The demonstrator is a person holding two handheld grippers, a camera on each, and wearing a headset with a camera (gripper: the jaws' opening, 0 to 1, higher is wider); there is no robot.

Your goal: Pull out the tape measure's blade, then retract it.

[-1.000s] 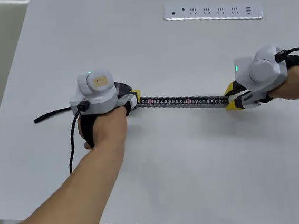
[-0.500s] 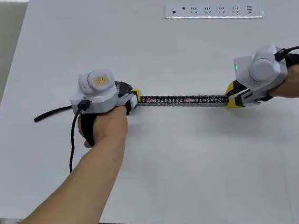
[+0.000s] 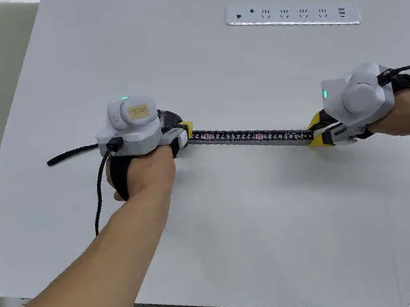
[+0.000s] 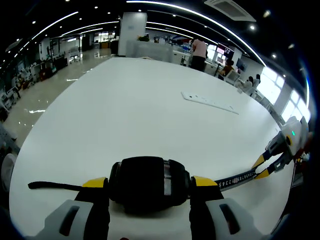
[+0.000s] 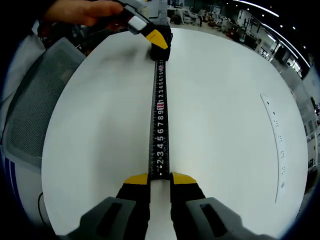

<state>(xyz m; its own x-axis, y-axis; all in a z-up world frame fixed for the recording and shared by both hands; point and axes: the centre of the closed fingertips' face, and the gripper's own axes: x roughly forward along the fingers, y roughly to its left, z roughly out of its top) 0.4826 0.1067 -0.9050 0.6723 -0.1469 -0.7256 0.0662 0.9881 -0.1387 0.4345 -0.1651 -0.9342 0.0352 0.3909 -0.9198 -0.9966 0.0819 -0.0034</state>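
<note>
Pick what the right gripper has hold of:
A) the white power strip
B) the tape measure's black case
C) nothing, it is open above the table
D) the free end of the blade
D: in the right gripper view, the right gripper is shut on the end of the blade by its lowest numbers, while the left gripper clamps the black case.

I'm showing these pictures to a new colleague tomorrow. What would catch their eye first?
The dark numbered blade, stretched straight across the middle of the white table, stands out first. The left gripper clamps the black tape measure case at one end, and the right gripper pinches the blade's tip at the other. A white power strip lies apart, toward the table's far side.
</note>
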